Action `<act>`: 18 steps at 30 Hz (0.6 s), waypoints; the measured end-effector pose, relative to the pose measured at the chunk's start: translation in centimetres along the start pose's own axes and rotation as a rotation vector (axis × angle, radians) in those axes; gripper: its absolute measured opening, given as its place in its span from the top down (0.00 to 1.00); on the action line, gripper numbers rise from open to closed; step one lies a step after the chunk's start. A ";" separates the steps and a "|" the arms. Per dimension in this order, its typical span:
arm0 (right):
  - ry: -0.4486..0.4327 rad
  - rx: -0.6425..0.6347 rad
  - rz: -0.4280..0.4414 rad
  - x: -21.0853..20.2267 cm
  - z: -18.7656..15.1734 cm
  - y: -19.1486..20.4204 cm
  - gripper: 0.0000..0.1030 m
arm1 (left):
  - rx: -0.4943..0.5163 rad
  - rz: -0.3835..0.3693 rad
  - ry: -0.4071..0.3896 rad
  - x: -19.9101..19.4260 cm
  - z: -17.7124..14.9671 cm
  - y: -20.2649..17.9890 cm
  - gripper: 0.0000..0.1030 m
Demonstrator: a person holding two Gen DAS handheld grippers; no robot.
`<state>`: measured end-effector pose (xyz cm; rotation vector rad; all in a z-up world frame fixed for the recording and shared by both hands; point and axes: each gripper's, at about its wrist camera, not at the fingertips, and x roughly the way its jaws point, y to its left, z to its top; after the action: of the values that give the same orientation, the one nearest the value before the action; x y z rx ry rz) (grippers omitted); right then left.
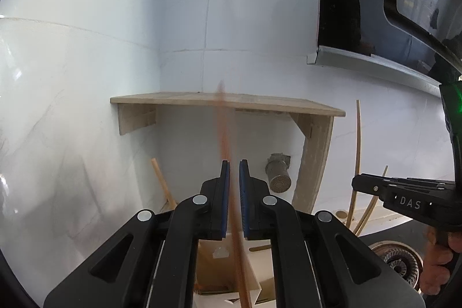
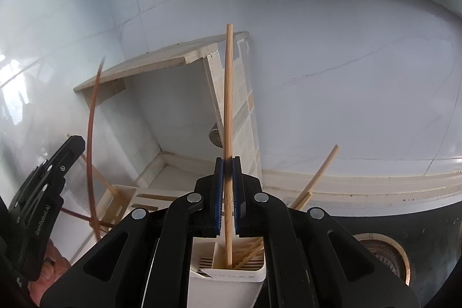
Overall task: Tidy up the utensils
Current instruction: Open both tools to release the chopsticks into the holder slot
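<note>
My left gripper [image 1: 234, 163] is shut on a reddish-brown chopstick [image 1: 223, 132], which stands nearly upright and looks blurred. Its lower end reaches down into a cream wooden holder [image 1: 252, 270] below the fingers. My right gripper [image 2: 228, 159] is shut on a pale bamboo chopstick [image 2: 228, 94], held upright with its lower tip inside a white slotted utensil holder [image 2: 231, 279]. Several more bamboo sticks [image 2: 251, 251] lie in that compartment. The right wrist view shows the left gripper [image 2: 75, 140] and its red chopstick [image 2: 91, 134] at the left.
A wooden shelf [image 1: 225, 101] is fixed in the tiled corner. A gas burner [image 2: 384, 253] sits at the lower right, a range hood [image 1: 375, 5] hangs above. A loose bamboo stick [image 2: 317, 175] leans by the wall. A person's hand [image 1: 439, 264] grips the right tool.
</note>
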<state>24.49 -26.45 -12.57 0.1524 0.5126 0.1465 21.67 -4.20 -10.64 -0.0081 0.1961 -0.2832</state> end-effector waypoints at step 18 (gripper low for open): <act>0.025 0.012 0.019 0.4 -0.7 -0.3 0.94 | 0.043 0.011 -0.044 -1.8 0.3 -0.3 0.93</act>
<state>24.47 -26.56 -13.45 0.1677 0.5373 0.1636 20.00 -3.98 -9.98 0.0292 0.1466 -0.2758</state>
